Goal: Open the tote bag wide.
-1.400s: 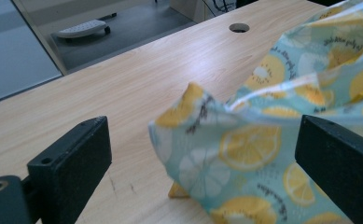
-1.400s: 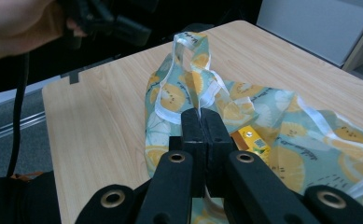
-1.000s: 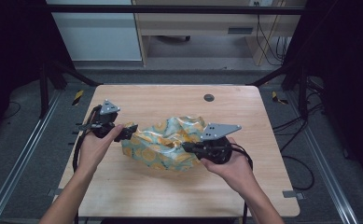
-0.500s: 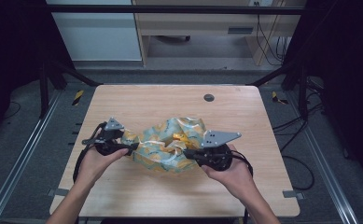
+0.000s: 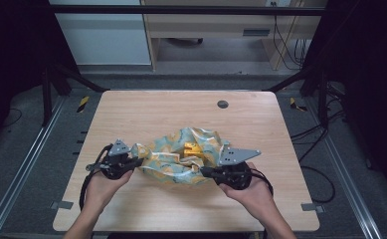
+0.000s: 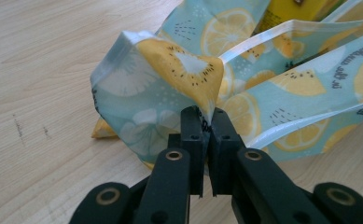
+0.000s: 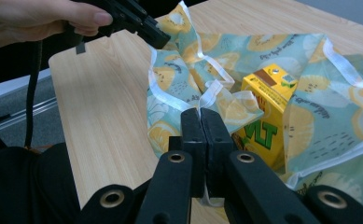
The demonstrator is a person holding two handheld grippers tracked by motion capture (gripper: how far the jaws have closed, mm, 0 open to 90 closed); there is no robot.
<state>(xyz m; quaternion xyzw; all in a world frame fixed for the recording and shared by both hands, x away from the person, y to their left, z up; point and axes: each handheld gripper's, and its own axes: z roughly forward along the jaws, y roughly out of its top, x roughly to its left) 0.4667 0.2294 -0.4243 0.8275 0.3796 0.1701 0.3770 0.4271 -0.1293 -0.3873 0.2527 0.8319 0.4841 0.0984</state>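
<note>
Gripping a lemon-print fabric bag [image 5: 181,159] from both ends, a person works at a wooden table [image 5: 146,112], w/ the bag lying crumpled near the table's front-centre. The left gripper [image 5: 136,162] has its jaws shut on a folded corner of the bag's left end; the left gripper view shows cloth [image 6: 170,88] pinched between the black tips. The right gripper [image 5: 205,173] is clamped on the white-taped hem [image 7: 207,100] at the bag's near right side, jaws together w/ a strip of trim between them. Inside the open mouth stands a yellow drink carton [image 7: 265,112], approx. upright, seen as a yellow block [image 5: 193,149] from the high view.

The bag looks soft, thin and floppy, prob. w/ a slightly glossy coating, so it may slip from a shallow pinch; the stitched hem and folded corners seem the firmest places to hold. The carton appears light but rigid, and could tip or slide out if the mouth is pulled unevenly. A small dark disc [image 5: 223,104] sits well apart, near the table's far edge.
</note>
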